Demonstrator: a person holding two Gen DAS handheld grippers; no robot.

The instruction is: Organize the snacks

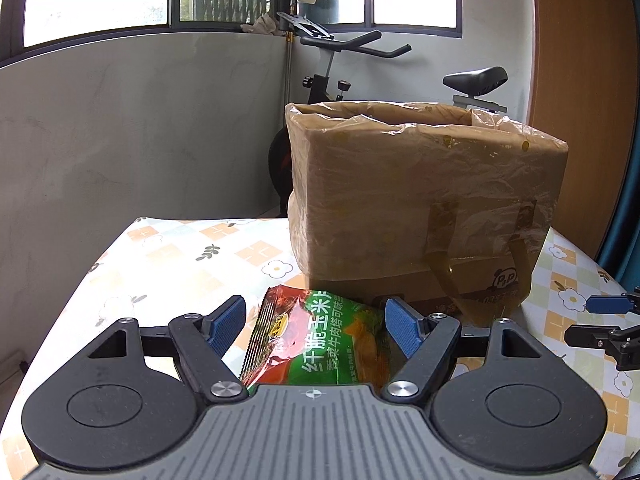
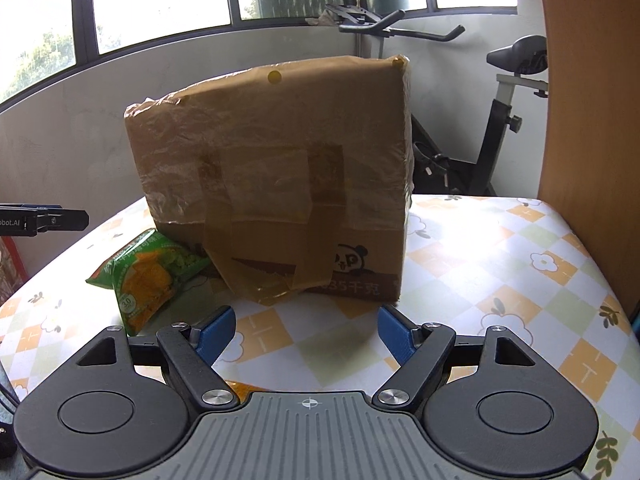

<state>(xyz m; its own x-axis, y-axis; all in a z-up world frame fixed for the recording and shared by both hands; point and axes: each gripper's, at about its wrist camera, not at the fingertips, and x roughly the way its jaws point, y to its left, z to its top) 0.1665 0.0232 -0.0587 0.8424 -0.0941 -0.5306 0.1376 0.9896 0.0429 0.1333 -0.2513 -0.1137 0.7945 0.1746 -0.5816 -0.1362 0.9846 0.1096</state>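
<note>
Left wrist view first: the left gripper [image 1: 316, 320] has its blue pads spread wide, one either side of a green and red snack packet [image 1: 316, 344] that lies flat on the checked tablecloth [image 1: 168, 256], and neither pad looks to be pressing on it yet, so nothing is held. Just behind the packet stands a cardboard box [image 1: 420, 200] lined with a plastic bag, its top open. Over on the right wrist view, the right gripper [image 2: 306, 330] is open too, with only bare cloth between its pads, the box straight ahead. This reads as the pick-up step. What it calls for next is a firm close on the packet, then a lift high enough to clear that tall box rim.
</note>
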